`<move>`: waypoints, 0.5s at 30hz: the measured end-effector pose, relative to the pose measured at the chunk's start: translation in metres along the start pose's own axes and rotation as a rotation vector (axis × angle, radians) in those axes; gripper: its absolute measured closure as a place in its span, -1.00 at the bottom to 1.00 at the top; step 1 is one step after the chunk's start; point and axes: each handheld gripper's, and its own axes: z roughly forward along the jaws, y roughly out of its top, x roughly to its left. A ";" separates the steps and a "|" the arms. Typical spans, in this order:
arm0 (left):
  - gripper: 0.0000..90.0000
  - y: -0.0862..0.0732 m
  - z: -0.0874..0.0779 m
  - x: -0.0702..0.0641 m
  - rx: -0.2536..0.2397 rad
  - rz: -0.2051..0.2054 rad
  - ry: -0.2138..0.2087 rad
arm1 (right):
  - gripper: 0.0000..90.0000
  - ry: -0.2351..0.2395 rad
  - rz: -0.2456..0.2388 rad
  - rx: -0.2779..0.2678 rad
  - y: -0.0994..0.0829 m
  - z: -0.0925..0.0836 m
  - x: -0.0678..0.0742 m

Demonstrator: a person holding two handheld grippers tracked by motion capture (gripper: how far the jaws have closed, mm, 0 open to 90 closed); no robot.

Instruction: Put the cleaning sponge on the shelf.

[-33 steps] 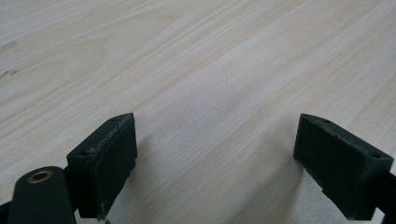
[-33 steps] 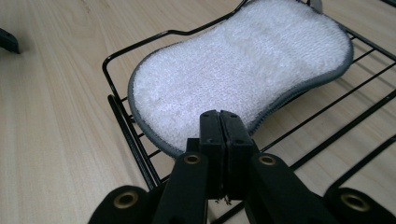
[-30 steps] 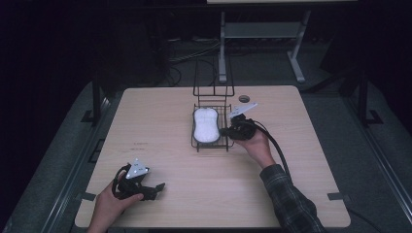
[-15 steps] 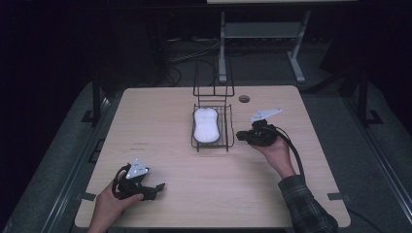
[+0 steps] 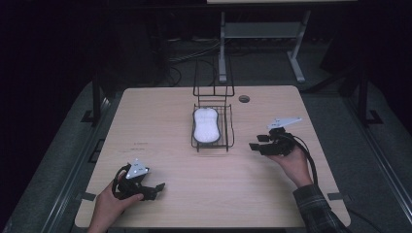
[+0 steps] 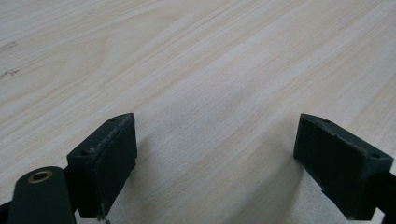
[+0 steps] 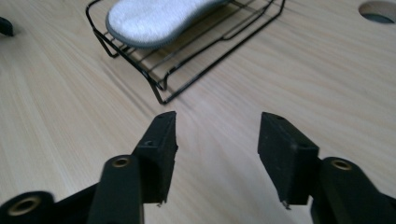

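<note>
A black wire rack [image 5: 228,131] stands mid-table with a white oval pad [image 5: 206,125] lying in it. My right gripper [image 5: 256,142] hovers to the right of the rack, apart from it, pointing left toward it. Its jaws have just been opening and stand open with nothing between them. In the right gripper view the gripper [image 7: 217,123] faces the rack's near corner [image 7: 161,91] and the pad [image 7: 154,16]. My left gripper [image 5: 156,189] rests at the table's near left, open. In the left gripper view its jaws [image 6: 217,133] stand wide over bare wood.
A tall wire frame [image 5: 214,80] rises at the rack's far end. A round cable hole [image 5: 244,98] sits in the tabletop [image 5: 160,116] behind the rack, also seen as a hole [image 7: 378,11] at top right. A metal stand [image 5: 262,29] is beyond the table.
The right gripper has drawn away from the rack's right side, to the right and nearer the person, and its jaws have opened. The left gripper has stayed put.
</note>
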 end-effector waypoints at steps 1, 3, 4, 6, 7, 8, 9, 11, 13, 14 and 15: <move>-0.72 0.000 0.000 0.000 -0.001 -0.001 0.000 | -0.06 -0.006 0.003 0.002 -0.003 -0.002 0.000; -0.72 0.000 0.000 0.000 0.000 0.000 0.000 | -0.11 -0.016 0.009 0.005 -0.005 -0.005 0.000; -0.72 0.000 0.000 0.000 0.000 0.000 0.000 | -0.16 -0.033 0.011 0.000 -0.011 -0.010 -0.001; -0.72 0.000 0.000 0.000 0.000 0.000 0.000 | -0.20 -0.041 0.017 -0.003 -0.016 -0.015 -0.001; -0.72 0.000 0.000 0.000 0.000 0.000 0.000 | -0.20 -0.041 0.017 -0.003 -0.016 -0.015 -0.001; -0.72 0.000 0.000 0.000 0.000 0.000 0.000 | -0.23 -0.051 0.016 -0.009 -0.019 -0.018 -0.001; -0.72 0.000 0.000 0.000 0.000 0.000 0.000 | -0.26 -0.064 0.018 -0.010 -0.025 -0.024 0.000; -0.72 0.000 0.000 0.000 0.000 -0.001 0.000 | -0.30 -0.065 0.021 -0.015 -0.028 -0.026 0.000; -0.72 0.000 0.000 0.000 -0.001 -0.001 0.000 | -0.38 -0.063 0.035 -0.017 -0.034 -0.032 0.000; -0.72 0.000 0.000 0.000 0.000 0.000 0.000 | -0.41 -0.068 0.038 -0.020 -0.037 -0.035 0.001; -0.72 0.000 0.000 0.000 0.000 0.000 0.000 | -0.46 -0.074 0.042 -0.026 -0.042 -0.039 0.002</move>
